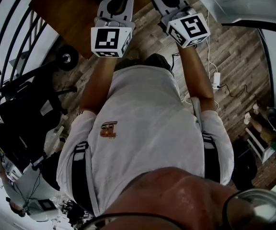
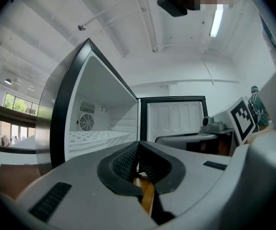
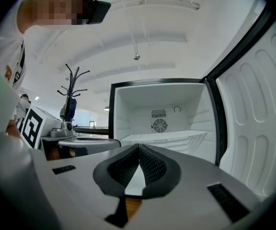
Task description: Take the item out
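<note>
Left claw (image 2: 138, 150) and right claw (image 3: 139, 150) are both pinched together, empty, facing the open fridge (image 3: 143, 102).

Two hand-held grippers (image 2: 138, 147) (image 3: 139, 150), one fridge (image 3: 133, 104), one shelf (image 3: 162, 137), one coat rack (image 3: 73, 86)

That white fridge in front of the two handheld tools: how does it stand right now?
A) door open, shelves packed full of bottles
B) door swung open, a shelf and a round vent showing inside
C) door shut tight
B: in the right gripper view the fridge has its door swung out to the right, and a shelf and a round vent on the back wall show inside.
</note>
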The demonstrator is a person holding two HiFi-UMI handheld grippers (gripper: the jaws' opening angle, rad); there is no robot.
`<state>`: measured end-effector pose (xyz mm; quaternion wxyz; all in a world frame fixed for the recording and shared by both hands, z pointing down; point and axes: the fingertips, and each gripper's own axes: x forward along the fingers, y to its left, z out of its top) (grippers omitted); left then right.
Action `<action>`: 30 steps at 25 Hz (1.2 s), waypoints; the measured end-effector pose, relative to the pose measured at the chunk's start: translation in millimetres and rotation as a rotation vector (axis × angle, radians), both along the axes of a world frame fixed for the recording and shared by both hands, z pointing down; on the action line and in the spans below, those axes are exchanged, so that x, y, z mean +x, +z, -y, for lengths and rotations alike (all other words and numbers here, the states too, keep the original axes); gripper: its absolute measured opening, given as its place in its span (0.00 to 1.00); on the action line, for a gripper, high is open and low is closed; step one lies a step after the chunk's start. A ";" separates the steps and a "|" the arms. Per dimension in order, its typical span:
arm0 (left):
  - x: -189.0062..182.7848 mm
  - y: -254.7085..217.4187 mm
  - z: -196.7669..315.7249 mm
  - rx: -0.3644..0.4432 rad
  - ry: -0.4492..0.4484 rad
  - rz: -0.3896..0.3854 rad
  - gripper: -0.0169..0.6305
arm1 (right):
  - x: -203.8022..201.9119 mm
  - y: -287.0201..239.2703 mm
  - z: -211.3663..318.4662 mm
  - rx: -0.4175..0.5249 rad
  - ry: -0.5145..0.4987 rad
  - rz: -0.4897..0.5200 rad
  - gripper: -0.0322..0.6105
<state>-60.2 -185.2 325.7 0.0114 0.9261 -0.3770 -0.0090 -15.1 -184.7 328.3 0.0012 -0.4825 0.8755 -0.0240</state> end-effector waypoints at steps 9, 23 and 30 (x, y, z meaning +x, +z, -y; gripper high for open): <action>10.8 13.6 26.3 -0.072 -0.033 -0.029 0.05 | 12.2 9.1 32.3 -0.031 -0.003 -0.025 0.10; 49.7 43.7 84.9 -0.148 -0.176 0.028 0.05 | 53.8 41.8 105.3 -0.114 -0.074 -0.032 0.10; 66.4 60.2 108.9 -0.129 -0.223 0.070 0.05 | 75.8 84.1 144.0 -0.206 -0.064 -0.037 0.11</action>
